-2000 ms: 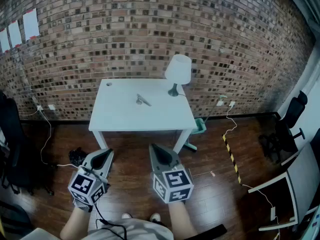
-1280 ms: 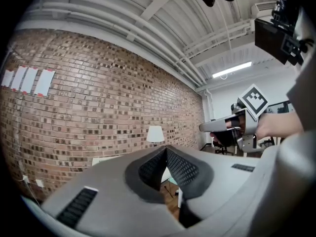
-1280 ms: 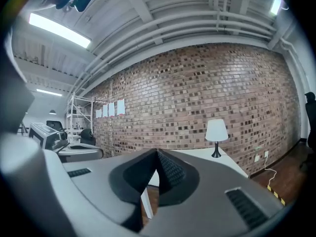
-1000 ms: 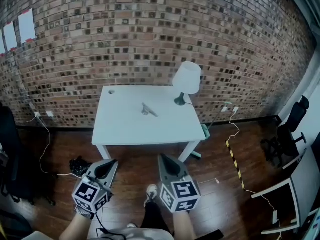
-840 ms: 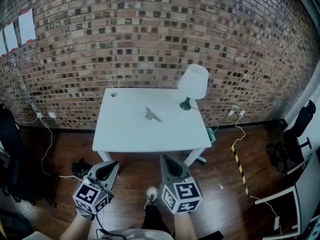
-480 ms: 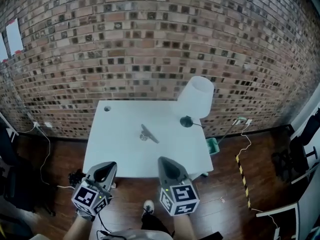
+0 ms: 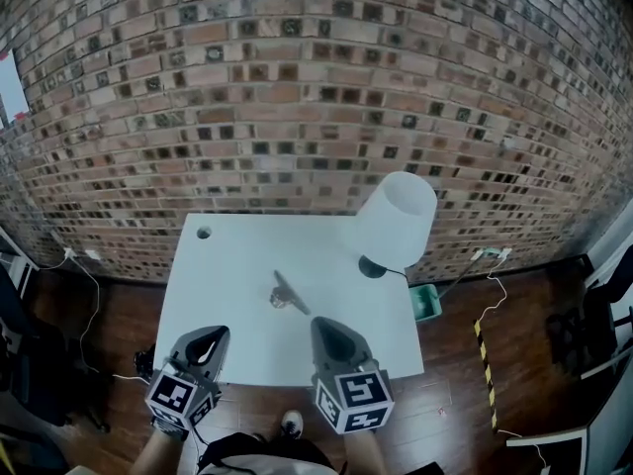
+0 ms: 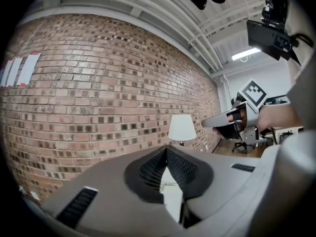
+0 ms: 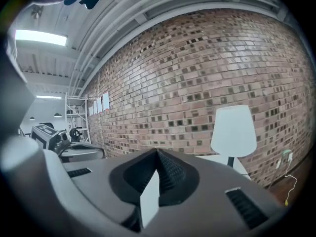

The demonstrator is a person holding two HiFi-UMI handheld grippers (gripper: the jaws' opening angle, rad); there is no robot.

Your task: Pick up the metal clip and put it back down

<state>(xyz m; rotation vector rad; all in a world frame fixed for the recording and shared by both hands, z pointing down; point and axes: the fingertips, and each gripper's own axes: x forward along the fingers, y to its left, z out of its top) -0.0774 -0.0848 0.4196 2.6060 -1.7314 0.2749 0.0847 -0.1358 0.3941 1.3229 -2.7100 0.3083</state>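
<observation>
Jaws pressed tip to tip on my left gripper (image 7: 210, 334) and right gripper (image 7: 322, 323), nothing between them.
Both point side by side toward a brick wall (image 7: 297, 87). Against it stands the white table (image 7: 218, 285); in the head view my tips show over its near edge. A white lamp (image 7: 396, 224) sits at the far right corner, off to the right of my line. The metal clip (image 7: 286, 295) lies flat near the table's middle, ahead of both grippers with bare tabletop between, apart from the lamp. A small round hole (image 7: 203, 233) marks the far left corner.
</observation>
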